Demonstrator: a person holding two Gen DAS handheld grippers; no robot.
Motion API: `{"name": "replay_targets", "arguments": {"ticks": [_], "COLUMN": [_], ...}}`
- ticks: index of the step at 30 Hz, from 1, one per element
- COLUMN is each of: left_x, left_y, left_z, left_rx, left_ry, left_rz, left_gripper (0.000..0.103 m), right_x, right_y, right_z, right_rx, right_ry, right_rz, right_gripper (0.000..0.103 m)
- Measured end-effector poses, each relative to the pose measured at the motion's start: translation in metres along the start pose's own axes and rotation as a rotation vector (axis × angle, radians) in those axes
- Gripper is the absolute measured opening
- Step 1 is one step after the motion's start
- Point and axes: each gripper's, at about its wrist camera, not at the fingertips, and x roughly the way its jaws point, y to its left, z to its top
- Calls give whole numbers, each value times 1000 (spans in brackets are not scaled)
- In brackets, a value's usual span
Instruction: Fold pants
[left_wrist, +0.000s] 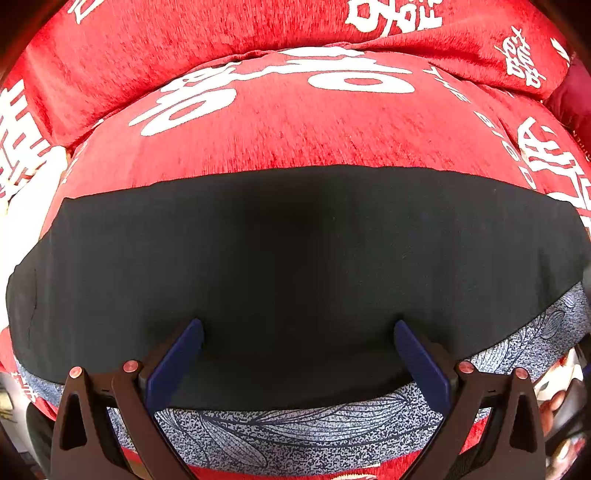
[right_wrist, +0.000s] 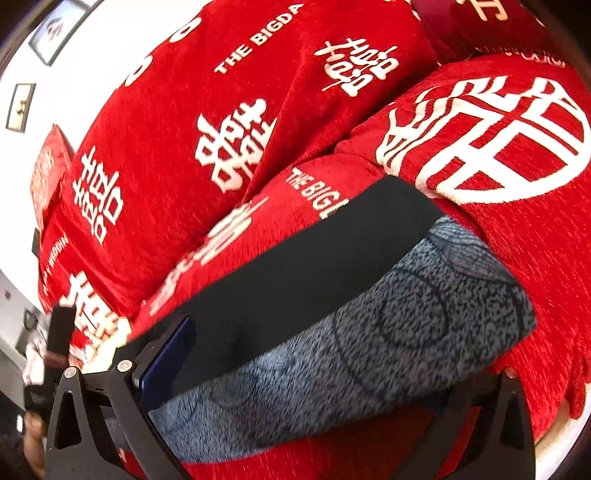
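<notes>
The left gripper (left_wrist: 298, 328) holds its fingers spread wide, the right gripper (right_wrist: 295, 354) likewise (only one finger visible).

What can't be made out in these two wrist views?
- Right wrist: right gripper far finger hidden under the pants; jaw state unclear.
- Left wrist: pants ends cut by frame edges.
- Right wrist: motion blur smears the grey print.

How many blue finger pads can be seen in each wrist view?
3. The left wrist view shows two, one pad on the left and one pad on the right, both over the black pants. The right wrist view shows one pad; its partner is hidden.
</notes>
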Motion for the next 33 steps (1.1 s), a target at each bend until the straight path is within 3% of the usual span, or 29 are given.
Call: {"name": "replay_targets", "arguments": {"ticks": [2,4,5,12,20,26,33], "left_x": [0,0,0,0,-8,-40,-55], "left_y": [0,0,1,2,17,84,208], "left_z": [0,0,0,0,5,7,-3], "left_rx": [1,2,3,11,39,-32,-257], "left_ry": [-4,-8,-11,-12,22,-62,-95], "left_rz": [0,-1,-2,-10,-61,-102,-136], "left_gripper": [103,103,103,103,103,103,103], "right_x": [7,13,14,-16,-35,-28,-14], "right_y": [4,9,10,61,164,228,307], "right_z": [9,16,18,25,13,-12,-52], "right_rx": [-16,-36,-30,-192,-483,-604,-768], "right_ry": [29,86,112,44,-3,14,9], "right_rz": [-27,-45,-56,-127,-158,-166,-132], "right_gripper": [98,44,23,22,22,22,22]}}
